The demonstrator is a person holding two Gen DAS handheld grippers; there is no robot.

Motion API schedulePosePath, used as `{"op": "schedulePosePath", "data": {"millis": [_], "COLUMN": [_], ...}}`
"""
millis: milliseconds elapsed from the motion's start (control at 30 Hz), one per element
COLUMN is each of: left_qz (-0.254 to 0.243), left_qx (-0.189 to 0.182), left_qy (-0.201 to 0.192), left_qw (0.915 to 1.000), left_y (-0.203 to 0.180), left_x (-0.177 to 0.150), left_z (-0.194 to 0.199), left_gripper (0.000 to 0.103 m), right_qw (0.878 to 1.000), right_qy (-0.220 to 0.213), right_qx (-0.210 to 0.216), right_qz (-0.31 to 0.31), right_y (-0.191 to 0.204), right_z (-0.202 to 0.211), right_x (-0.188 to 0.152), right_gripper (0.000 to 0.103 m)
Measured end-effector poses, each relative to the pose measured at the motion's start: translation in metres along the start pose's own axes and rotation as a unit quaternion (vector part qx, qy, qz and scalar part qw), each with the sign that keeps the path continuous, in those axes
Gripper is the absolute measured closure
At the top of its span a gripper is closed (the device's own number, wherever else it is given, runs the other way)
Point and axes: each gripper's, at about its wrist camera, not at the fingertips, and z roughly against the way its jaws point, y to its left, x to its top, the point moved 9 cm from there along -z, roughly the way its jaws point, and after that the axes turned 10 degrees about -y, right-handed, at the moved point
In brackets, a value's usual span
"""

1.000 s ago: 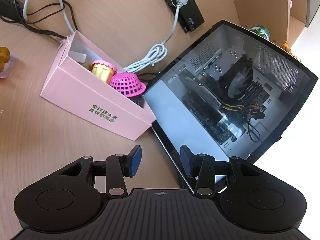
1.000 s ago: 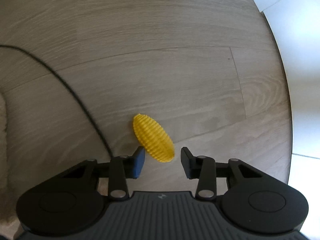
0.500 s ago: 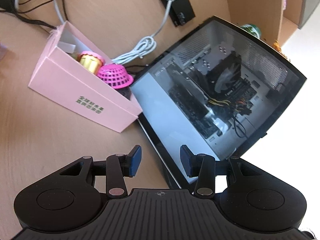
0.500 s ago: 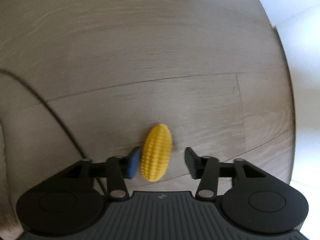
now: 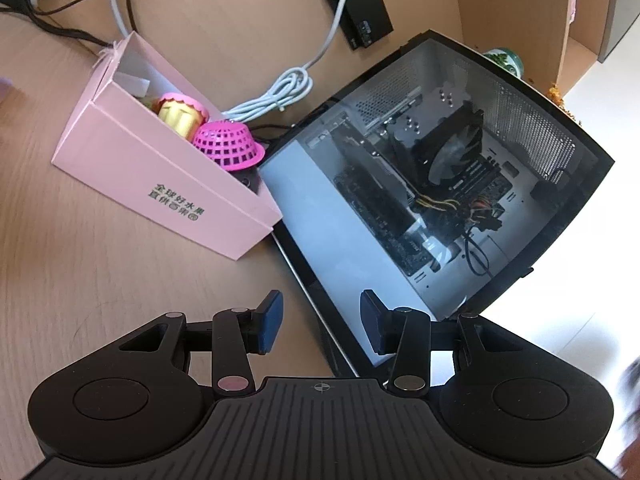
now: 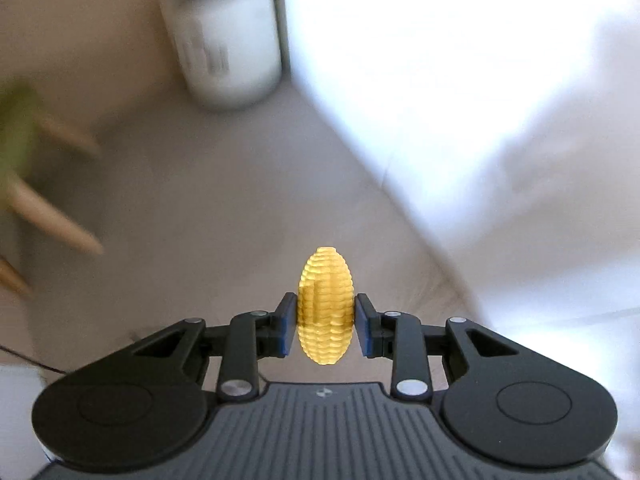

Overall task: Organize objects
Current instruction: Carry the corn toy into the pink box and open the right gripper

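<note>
Right gripper (image 6: 325,325): clamped on a yellow ribbed toy corn cob (image 6: 325,305), blue pads (image 6: 289,326) pressed against both flanks at 9 and 3 o'clock of the cob. Jaws lately drawn inward, now narrow around it. Cob upright between the fingertips, long axis running 12 to 6 o'clock, its top tip well past the pads, its lower tip sunk toward the gripper body. Lifted clear of any surface; behind it only blur, with a white cylindrical bin (image 6: 230,40) at 11 o'clock and pale wooden legs (image 6: 52,224) at 9 o'clock.

Left gripper (image 5: 321,325): jaws moderately wide, nothing between the pads, hanging above a wooden desk (image 5: 80,272). At 11 o'clock from it, an open pink cardboard box (image 5: 160,184) with green print, holding a gold toy cupcake (image 5: 180,114) and a magenta mesh basket (image 5: 228,146) turned upside down. At 1 o'clock, a glass-sided computer case (image 5: 440,184), one corner touching or nearly touching the box. Coiled white cable (image 5: 280,92) at 12 o'clock, behind the box.
</note>
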Motion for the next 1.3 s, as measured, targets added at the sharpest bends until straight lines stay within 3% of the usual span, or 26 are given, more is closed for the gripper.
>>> {"op": "schedulePosePath", "data": {"millis": [33,67,133,200,267,433,533,600,633,667,800,833,900,1000,1100,1167,1200,1267,1300], "left_qz": [-0.002,-0.008,-0.03,-0.037,-0.037,-0.087,-0.126,-0.14,-0.145,-0.152,-0.162,-0.16,-0.153,-0.143,-0.144,-0.144,-0.136,-0.137,-0.149], "left_qx": [0.002,0.009,0.029,0.053,0.07,0.121,0.141,0.142,0.141,0.142,0.181,0.194,0.219,0.248,0.252,0.28,0.283,0.288,0.304], "left_qy": [0.001,-0.002,-0.018,0.002,0.038,0.12,0.133,0.125,0.119,0.109,0.07,0.066,0.064,0.063,0.052,0.045,0.044,0.057,0.063], "left_qw": [1.0,0.9999,0.999,0.9979,0.9961,0.9816,0.973,0.9721,0.9721,0.972,0.9675,0.9656,0.9614,0.956,0.9554,0.9481,0.9485,0.9462,0.9389], "left_y": [0.0,0.001,-0.001,-0.004,-0.014,-0.035,-0.041,-0.044,-0.046,-0.047,-0.04,-0.037,-0.027,-0.016,-0.017,-0.016,-0.016,-0.012,-0.008], "left_x": [0.0,0.0,0.002,-0.003,-0.006,0.001,0.028,0.049,0.058,0.068,0.102,0.107,0.115,0.12,0.121,0.119,0.117,0.11,0.107], "left_z": [0.0,0.0,0.004,0.008,0.019,0.059,0.084,0.101,0.109,0.118,0.144,0.146,0.151,0.153,0.146,0.141,0.141,0.139,0.139], "left_gripper": [0.057,0.057,0.057,0.057,0.057,0.057,0.057,0.057,0.057,0.057,0.057,0.057,0.057,0.057,0.057,0.057,0.057,0.057,0.057], "right_qw": [1.0,0.997,0.994,0.99,0.988,0.981,0.973,0.967,0.939,0.934,0.92,0.917,0.914,0.908,0.897,0.897,0.893,0.895,0.897], "right_qy": [-0.023,-0.042,-0.077,-0.11,-0.142,-0.18,-0.198,-0.2,-0.18,-0.181,-0.191,-0.197,-0.204,-0.222,-0.249,-0.248,-0.247,-0.255,-0.257], "right_qx": [0.003,-0.039,-0.047,-0.046,-0.027,0.057,0.116,0.156,0.274,0.286,0.313,0.316,0.316,0.311,0.317,0.318,0.326,0.317,0.316], "right_qz": [-0.003,-0.058,-0.069,-0.071,-0.064,-0.044,-0.003,0.013,0.108,0.117,0.137,0.143,0.151,0.17,0.183,0.182,0.187,0.185,0.175], "right_y": [-0.004,-0.013,-0.026,-0.015,0.004,0.084,0.13,0.165,0.198,0.213,0.268,0.281,0.31,0.35,0.385,0.406,0.418,0.431,0.432], "right_z": [0.041,0.08,0.144,0.211,0.267,0.33,0.338,0.345,0.355,0.357,0.373,0.351,0.346,0.315,0.28,0.261,0.251,0.235,0.228], "right_x": [0.031,0.058,0.108,0.155,0.202,0.281,0.319,0.346,0.352,0.36,0.381,0.409,0.444,0.489,0.529,0.554,0.566,0.585,0.592], "right_gripper": [0.073,0.073,0.073,0.073,0.073,0.073,0.073,0.073,0.073,0.073,0.073,0.073,0.073,0.073,0.073,0.073,0.073,0.065,0.061]}}
